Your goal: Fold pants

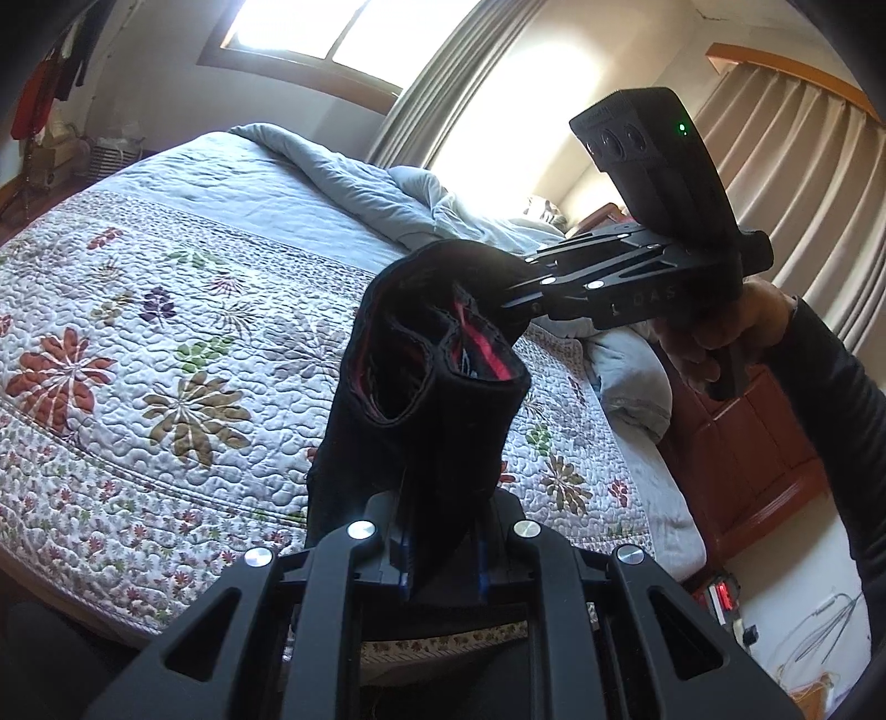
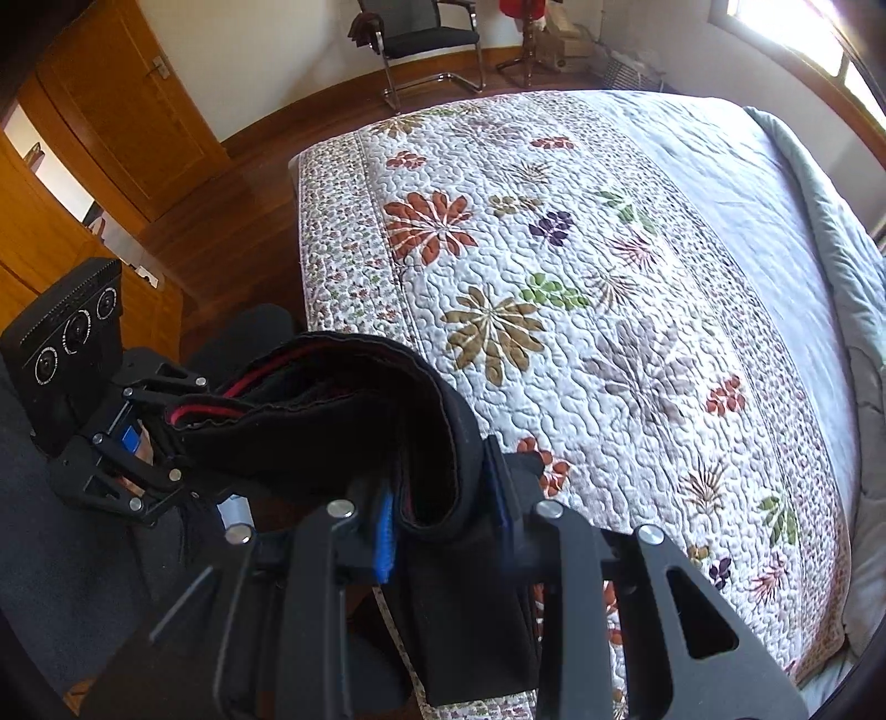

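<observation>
The black pants [image 1: 421, 410] are held up in the air over the near edge of the bed, bunched into a thick folded band w/ red trim visible inside the folds. In the right wrist view the pants [image 2: 343, 421] are seen stretched as a curved loop btwn the two grippers, above the quilt's border and the floor.

The left gripper [image 1: 440, 554] is clamped on one end of the fabric; cloth is pinched tight btwn its blue-padded fingers. The same gripper [image 2: 144, 437] is seen at left in the right wrist view, w/ its camera block above it. The right gripper [image 2: 443, 526] is clamped on a thicker wad of the pants, jaws partly apart around the bulk. It is also seen from the left wrist view [image 1: 515, 288], gripped by a hand [image 1: 714, 332] in a dark sleeve.

Below lies a floral quilt [image 2: 609, 332] spread on the bed, w/ a grey duvet [image 1: 343, 183] rumpled toward the far side. A window [image 1: 332, 33], curtains [image 1: 775, 183], a wooden door [image 2: 122, 111] and a chair [image 2: 426, 39] are visible around the room.
</observation>
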{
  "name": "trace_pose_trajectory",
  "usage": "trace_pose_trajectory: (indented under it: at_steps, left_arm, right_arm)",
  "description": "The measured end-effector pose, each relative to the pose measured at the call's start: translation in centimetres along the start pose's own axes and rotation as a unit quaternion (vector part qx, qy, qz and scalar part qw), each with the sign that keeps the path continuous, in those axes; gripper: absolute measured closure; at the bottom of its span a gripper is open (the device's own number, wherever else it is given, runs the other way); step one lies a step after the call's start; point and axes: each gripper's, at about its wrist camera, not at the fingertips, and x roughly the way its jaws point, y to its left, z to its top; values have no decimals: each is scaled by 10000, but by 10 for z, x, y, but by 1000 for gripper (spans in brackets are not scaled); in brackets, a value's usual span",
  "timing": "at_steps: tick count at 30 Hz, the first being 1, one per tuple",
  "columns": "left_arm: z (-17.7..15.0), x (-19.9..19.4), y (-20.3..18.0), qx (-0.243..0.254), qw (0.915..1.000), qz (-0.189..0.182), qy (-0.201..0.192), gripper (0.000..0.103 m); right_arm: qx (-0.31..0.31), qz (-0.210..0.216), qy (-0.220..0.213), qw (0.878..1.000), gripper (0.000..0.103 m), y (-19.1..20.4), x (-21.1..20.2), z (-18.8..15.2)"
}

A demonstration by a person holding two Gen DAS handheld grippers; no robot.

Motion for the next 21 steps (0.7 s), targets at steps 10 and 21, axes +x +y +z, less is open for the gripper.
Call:
trace_pose_trajectory:
  at_steps: [10,21]
  left_arm:
    - [-8,14,-21,191,9997,-93,152,88]
    - [-16,31,-39,298,9990,-166,303,87]
  right_arm:
    - [108,-124,-23,9999,77,-6,-4,-30]
    - [160,-319,-12,9994,77,-10,-5,-57]
